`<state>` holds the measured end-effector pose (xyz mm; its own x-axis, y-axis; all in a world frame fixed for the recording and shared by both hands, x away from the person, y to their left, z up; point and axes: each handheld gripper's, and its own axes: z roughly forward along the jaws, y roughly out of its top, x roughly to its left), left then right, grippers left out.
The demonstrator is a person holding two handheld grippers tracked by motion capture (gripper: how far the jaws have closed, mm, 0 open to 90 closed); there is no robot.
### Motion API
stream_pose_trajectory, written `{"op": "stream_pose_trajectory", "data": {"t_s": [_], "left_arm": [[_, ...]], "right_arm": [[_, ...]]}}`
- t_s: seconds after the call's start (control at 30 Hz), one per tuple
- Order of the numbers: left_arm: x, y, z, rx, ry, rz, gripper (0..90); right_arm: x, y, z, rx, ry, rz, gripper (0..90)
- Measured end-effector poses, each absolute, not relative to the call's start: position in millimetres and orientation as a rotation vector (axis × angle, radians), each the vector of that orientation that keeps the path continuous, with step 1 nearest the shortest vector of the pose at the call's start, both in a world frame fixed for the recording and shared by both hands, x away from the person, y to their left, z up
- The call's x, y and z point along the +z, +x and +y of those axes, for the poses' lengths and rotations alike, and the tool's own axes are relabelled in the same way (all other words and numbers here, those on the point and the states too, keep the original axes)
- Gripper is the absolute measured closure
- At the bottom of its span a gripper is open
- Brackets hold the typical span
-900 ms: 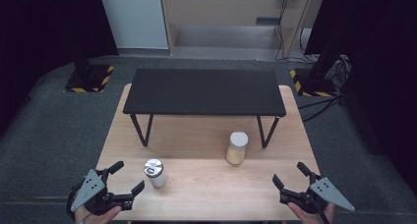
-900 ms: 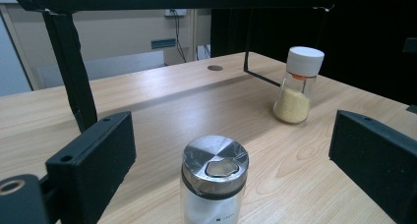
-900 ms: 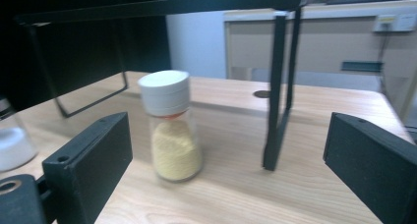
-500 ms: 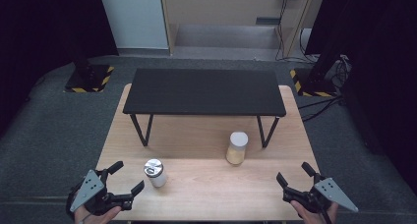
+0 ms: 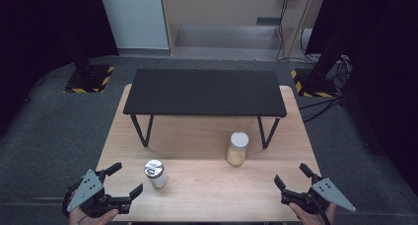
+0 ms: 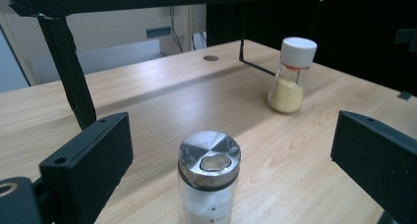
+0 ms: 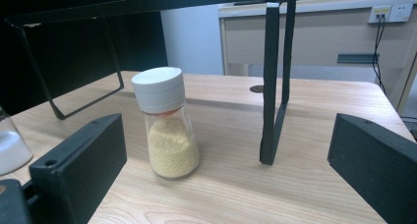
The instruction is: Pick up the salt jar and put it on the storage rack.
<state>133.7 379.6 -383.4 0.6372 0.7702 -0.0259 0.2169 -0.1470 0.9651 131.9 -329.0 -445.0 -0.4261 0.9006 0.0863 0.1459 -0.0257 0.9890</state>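
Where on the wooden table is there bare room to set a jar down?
Bare wood lies between the metal-capped glass jar of white powder and the white-capped glass jar of yellow grains, and along the wooden table front edge. Under the black metal shelf is tighter.

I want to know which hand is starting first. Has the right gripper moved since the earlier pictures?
Yes. The right gripper has slid slightly toward the table's near edge, away from the yellow-grain jar; its fingers are open.

Both grippers idle, jaws apart.
My left gripper (image 5: 125, 178) and right gripper (image 5: 291, 173) hang low, holding nothing.
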Motion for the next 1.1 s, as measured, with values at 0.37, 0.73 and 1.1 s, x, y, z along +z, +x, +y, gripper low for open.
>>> {"op": "stream_pose_trajectory", "data": {"t_s": [0.37, 0.73, 1.1], "left_arm": [[-352.7, 144.5, 383.9, 0.570, 1.799, 0.777, 0.0], [-333.4, 157.1, 394.4, 0.551, 1.859, 0.760, 0.1], [-330.3, 170.3, 405.9, 0.512, 1.883, 0.740, 0.5]], "right_arm": [[-444.9, 133.3, -331.1, 1.526, 1.115, 1.628, 1.3], [-446.1, 132.9, -333.5, 1.548, 1.118, 1.614, 3.4], [-446.6, 133.9, -332.8, 1.552, 1.119, 1.621, 2.3]]}}
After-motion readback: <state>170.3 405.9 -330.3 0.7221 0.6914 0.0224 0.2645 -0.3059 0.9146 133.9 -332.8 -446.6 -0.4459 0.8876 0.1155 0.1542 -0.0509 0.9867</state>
